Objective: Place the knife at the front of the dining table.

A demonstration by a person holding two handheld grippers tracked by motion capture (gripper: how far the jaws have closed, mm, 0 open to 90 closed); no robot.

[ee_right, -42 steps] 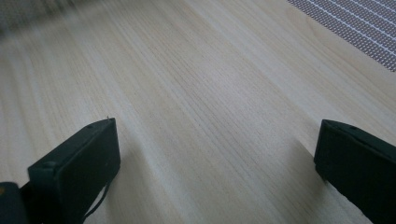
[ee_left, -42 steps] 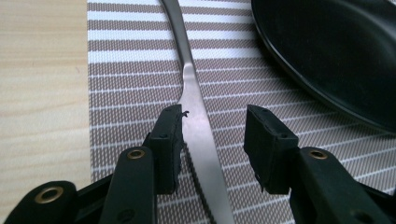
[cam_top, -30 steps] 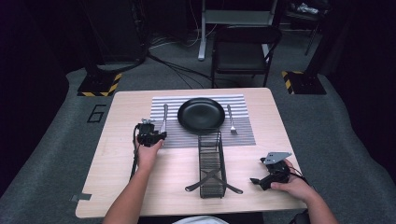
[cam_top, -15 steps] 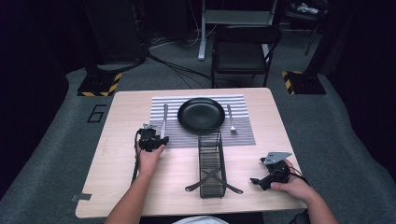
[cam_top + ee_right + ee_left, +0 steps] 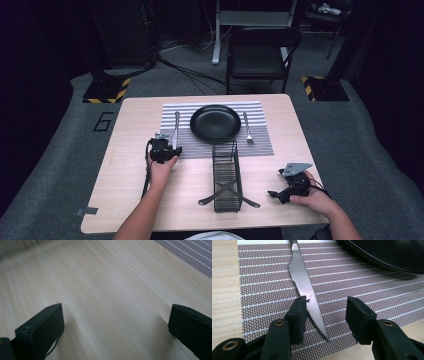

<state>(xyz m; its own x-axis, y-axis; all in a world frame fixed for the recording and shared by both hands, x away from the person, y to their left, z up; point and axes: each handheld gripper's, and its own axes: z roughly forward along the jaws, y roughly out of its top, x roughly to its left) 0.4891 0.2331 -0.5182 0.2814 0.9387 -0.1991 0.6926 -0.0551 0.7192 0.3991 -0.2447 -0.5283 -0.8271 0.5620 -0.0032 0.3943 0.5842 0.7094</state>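
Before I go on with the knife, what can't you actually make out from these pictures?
- Knife: its handle is cut off by the top edge of the left gripper view; in the high view the left gripper covers the blade tip.
- Plate: cut off by the top and right edges of the left gripper view.
- Rack: what the crossed utensils in it are is too small to tell in the high view.

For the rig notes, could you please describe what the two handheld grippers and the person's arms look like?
Both grippers are black, with blocky black fingers on arms fastened with brass-coloured rivets. The left gripper trails a black cable; the right gripper carries a grey three-cornered plate on top and also trails a cable. Both forearms are bare, with no sleeves in sight.
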